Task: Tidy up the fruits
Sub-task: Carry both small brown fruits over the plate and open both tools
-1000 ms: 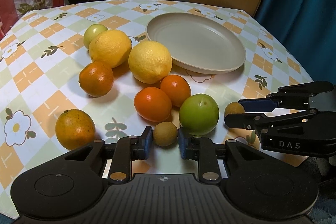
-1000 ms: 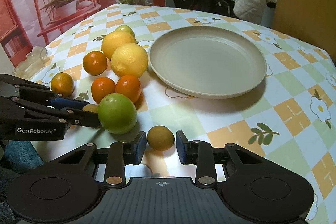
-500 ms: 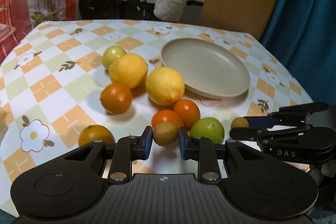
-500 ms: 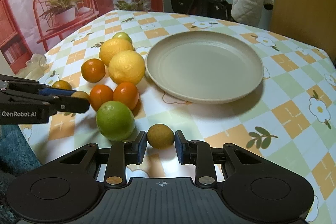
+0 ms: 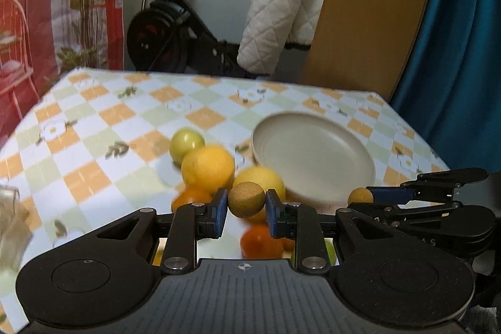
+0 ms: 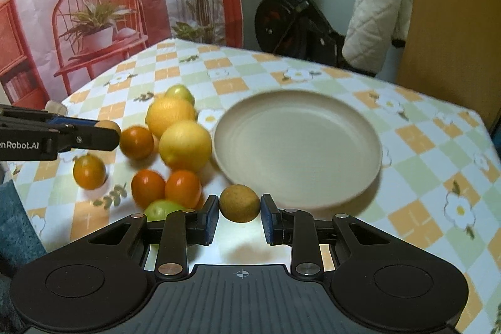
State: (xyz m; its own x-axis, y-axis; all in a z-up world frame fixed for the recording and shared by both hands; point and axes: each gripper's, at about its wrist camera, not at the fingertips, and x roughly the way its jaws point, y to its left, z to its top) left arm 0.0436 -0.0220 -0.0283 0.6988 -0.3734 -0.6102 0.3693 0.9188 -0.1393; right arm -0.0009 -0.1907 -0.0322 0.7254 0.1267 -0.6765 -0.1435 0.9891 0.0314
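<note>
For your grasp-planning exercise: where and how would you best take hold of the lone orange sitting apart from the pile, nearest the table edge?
Grip the lone orange across its widest middle, coming from above with the fingers on its two open sides. It is round, so any lower or higher grip would slip, and bare tablecloth surrounds it, leaving room for both fingers.

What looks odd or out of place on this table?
Nothing is spilled or damaged. The plate sits empty while the fruit lies loose beside it on the tablecloth. Each gripper holds a small brown fruit: left, right.
</note>
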